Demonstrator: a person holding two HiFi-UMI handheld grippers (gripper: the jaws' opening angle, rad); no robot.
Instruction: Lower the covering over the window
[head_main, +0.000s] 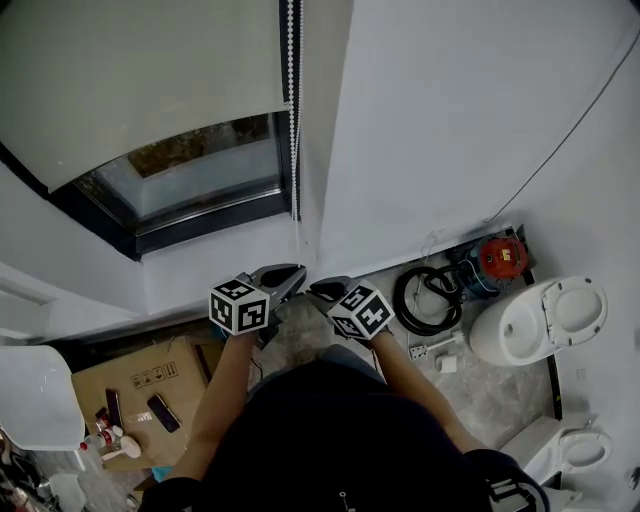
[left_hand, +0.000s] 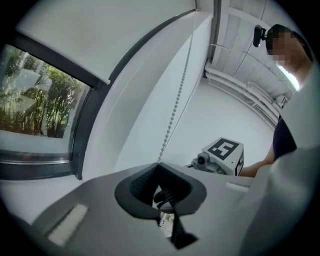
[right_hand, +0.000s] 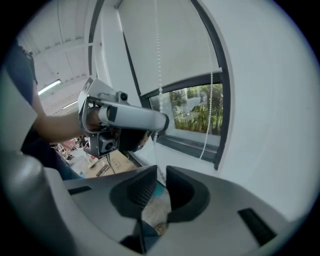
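Left gripper: jaws pressed together, pinching the chain. In the left gripper view the beaded strand comes down the wall and ends at the jaw tips.

Right gripper: jaws closed, with only a thin slit at the tips. The chain runs from the left gripper's tip down into that slit, so the left gripper grips the strand higher up and the right gripper grips it lower down.

In the head view the two grippers lie side by side with their tips near each other. They are just below the lower right corner of the window, in front of the white wall. A bare forearm leads back from each gripper to the person.

The chain hangs as two close strands along the right edge of the window frame. In the right gripper view, a second strand hangs free beside the frame, apart from the gripped one.

The blind covers the upper part of the window. Its bottom edge crosses the pane partway down, and a band of glass below it is uncovered, showing greenery outside.

On the floor to the right are a coiled hose, a red device and a toilet. A cardboard box with small items on it lies to the left.
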